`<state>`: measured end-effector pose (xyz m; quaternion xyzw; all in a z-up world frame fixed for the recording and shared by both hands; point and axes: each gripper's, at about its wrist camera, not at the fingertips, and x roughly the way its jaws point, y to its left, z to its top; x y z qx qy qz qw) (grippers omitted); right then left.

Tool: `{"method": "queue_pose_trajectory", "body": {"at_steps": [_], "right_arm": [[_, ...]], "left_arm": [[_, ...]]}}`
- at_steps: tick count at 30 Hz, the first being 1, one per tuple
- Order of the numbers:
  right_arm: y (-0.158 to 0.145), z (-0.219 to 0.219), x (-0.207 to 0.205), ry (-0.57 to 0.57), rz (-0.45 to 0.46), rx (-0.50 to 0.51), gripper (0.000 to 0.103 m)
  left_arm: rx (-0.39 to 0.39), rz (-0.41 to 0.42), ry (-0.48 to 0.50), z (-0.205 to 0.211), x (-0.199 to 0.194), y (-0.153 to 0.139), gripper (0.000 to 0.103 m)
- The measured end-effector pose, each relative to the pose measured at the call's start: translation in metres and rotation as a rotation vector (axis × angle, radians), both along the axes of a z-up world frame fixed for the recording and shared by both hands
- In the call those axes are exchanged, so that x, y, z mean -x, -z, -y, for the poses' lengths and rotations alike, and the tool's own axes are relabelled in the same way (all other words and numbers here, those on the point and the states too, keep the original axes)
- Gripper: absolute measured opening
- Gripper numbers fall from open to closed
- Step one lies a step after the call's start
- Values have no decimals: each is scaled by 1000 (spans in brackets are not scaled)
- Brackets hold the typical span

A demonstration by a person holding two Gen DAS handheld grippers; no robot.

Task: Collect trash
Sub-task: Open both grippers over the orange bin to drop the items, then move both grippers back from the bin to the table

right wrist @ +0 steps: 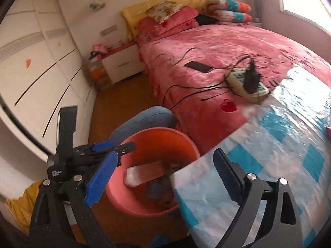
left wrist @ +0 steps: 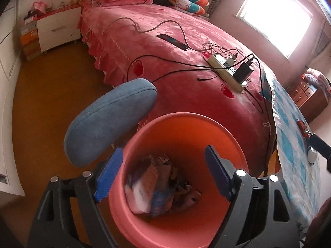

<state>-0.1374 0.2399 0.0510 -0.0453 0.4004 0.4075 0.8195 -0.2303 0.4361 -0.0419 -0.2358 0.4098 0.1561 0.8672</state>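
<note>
A salmon-pink trash bin (left wrist: 186, 132) stands on the floor below my left gripper (left wrist: 163, 175), which is open and empty right above its mouth. Blurred trash (left wrist: 153, 188), wrappers and paper, lies in the bin. In the right wrist view the bin (right wrist: 182, 138) sits left of the table edge, with a flat wrapper (right wrist: 144, 173) in it. My right gripper (right wrist: 163, 177) is open and empty, over the table's corner and the bin. The left gripper (right wrist: 112, 146) shows there at the bin's left rim. A small red wrapper (left wrist: 302, 125) lies on the table.
A table with a blue-and-white checked cloth (right wrist: 279, 155) is at the right. A blue padded chair back (left wrist: 111, 119) stands left of the bin. Behind is a pink bed (left wrist: 175, 47) with a power strip (left wrist: 227, 72), cables and a phone (left wrist: 172, 41). A white wardrobe (right wrist: 31, 62) lines the left wall.
</note>
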Motion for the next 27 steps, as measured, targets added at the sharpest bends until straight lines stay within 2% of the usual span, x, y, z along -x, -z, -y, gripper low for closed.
{"method": "queue_pose_trajectory", "body": {"at_steps": [4, 9, 15, 27], "right_arm": [[0, 21, -6, 71, -4, -12, 93], [7, 45, -12, 138, -32, -23, 93], [13, 67, -9, 174, -44, -43, 93], [13, 117, -5, 249, -46, -156, 93]], "left_arm": [[22, 3, 18, 4, -5, 2, 82], [8, 5, 53, 16, -9, 2, 82], [12, 22, 94, 31, -13, -4, 82], [-22, 50, 188, 71, -28, -33, 82]]}}
